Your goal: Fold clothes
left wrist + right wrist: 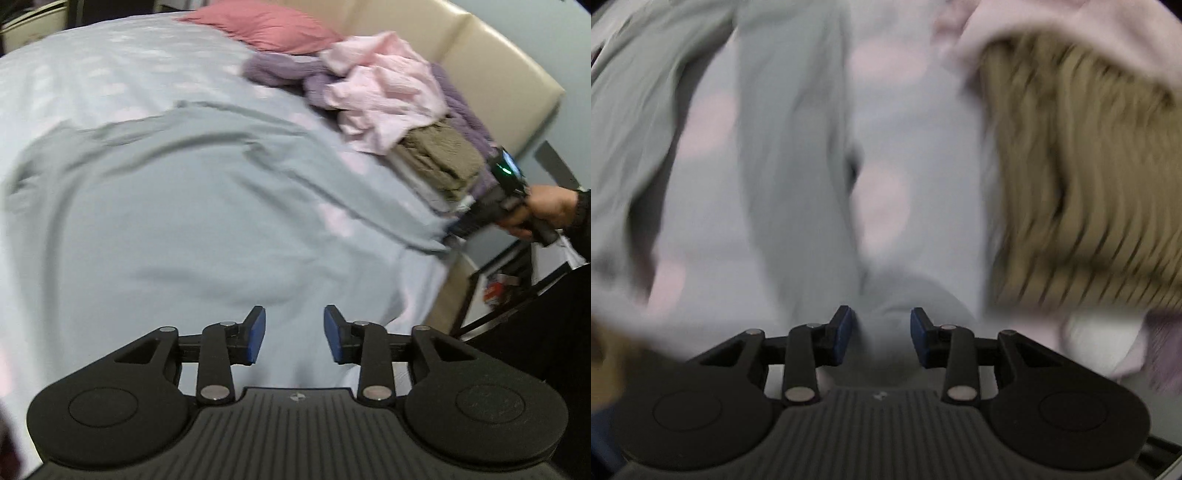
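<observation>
A pale grey-green garment (192, 192) lies spread and wrinkled over the bed. My left gripper (294, 334) is open and empty, just above the garment's near edge. My right gripper (881, 334) is open, with a fold of the same garment (798, 166) running between its fingers. In the left wrist view the right gripper (456, 230) is at the garment's right end by the bed's edge, held by a hand.
A pile of clothes sits at the bed's far right: a pink garment (384, 92), a purple knit (280, 70) and an olive ribbed one (443, 158) (1082, 177). A pink pillow (266, 26) lies against the beige headboard (480, 62). The bedsheet (110, 74) is light blue with pink spots.
</observation>
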Tool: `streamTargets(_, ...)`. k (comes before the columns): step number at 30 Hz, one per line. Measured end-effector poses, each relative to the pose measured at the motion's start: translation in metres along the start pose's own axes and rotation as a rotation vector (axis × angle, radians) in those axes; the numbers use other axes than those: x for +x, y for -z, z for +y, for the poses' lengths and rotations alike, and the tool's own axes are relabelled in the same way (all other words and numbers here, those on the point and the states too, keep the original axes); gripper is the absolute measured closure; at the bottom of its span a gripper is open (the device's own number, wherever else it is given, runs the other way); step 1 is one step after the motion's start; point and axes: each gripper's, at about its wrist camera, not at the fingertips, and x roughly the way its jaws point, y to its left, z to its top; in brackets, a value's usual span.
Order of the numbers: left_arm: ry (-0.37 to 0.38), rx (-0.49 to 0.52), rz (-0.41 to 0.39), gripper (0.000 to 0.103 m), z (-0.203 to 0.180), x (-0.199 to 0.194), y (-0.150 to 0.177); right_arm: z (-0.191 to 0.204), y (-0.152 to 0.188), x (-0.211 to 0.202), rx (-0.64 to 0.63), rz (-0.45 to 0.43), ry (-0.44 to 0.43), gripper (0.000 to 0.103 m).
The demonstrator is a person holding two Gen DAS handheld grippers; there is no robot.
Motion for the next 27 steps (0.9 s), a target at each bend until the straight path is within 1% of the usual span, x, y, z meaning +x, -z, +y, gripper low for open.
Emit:
streamTargets(1,-0.009,-0.014,0.002,0.066,0.008,-0.005,0.003,0.004,0.004,-0.002,-0.026,0.018,-0.009,0.064)
streamTargets(2,-0.017,-0.028,0.003,0.066,0.016,-0.009,0.005,0.007,0.005,-0.006,-0.044,0.015,-0.005,0.064)
streamTargets(3,-0.029,-0.049,0.004,0.066,0.025,-0.013,0.008,0.009,0.003,-0.013,-0.049,-0.02,0.016,0.064)
streamTargets(5,-0.061,-0.076,-0.002,0.066,0.04,-0.015,0.009,0.013,-0.009,-0.029,-0.027,-0.101,0.028,0.064)
streamTargets(7,-0.128,-0.076,-0.022,0.065,0.053,-0.017,0.011,0.019,-0.023,-0.045,-0.007,-0.186,0.025,0.063)
streamTargets(8,-0.162,-0.075,-0.033,0.064,0.059,-0.018,0.012,0.026,-0.032,-0.051,0.004,-0.224,0.014,0.063)
streamTargets(10,-0.223,-0.092,-0.049,0.06,0.074,-0.02,0.015,0.041,-0.05,-0.062,0.026,-0.301,-0.009,0.053)
streamTargets(11,-0.248,-0.113,-0.054,0.06,0.082,-0.021,0.017,0.05,-0.06,-0.06,0.04,-0.305,-0.045,0.053)
streamTargets(13,-0.273,-0.168,-0.048,0.06,0.096,-0.023,0.024,0.07,-0.08,-0.055,0.067,-0.305,-0.122,0.052)
streamTargets(15,-0.275,-0.196,-0.041,0.06,0.105,-0.025,0.032,0.098,-0.094,-0.036,0.023,-0.254,-0.194,0.052)
streamTargets(18,-0.257,-0.176,-0.028,0.06,0.104,-0.026,0.042,0.123,-0.093,-0.012,-0.078,-0.132,-0.244,0.052)
streamTargets(20,-0.231,-0.162,-0.009,0.06,0.102,-0.023,0.05,0.14,-0.092,0.004,-0.146,-0.05,-0.276,0.05)
streamTargets(21,-0.216,-0.161,0.003,0.06,0.101,-0.022,0.054,0.14,-0.09,0.008,-0.141,-0.031,-0.287,0.047)
streamTargets(22,-0.197,-0.163,0.014,0.06,0.1,-0.019,0.058,0.14,-0.088,0.012,-0.132,-0.015,-0.297,0.046)
streamTargets(24,-0.172,-0.159,0.031,0.06,0.098,-0.015,0.065,0.135,-0.086,0.016,-0.1,-0.007,-0.369,0.046)
streamTargets(26,-0.171,-0.138,0.044,0.06,0.095,-0.01,0.07,0.133,-0.085,0.022,-0.091,-0.005,-0.437,0.046)
streamTargets(27,-0.177,-0.137,0.046,0.06,0.095,-0.01,0.07,0.135,-0.082,0.02,-0.102,-0.003,-0.451,0.049)
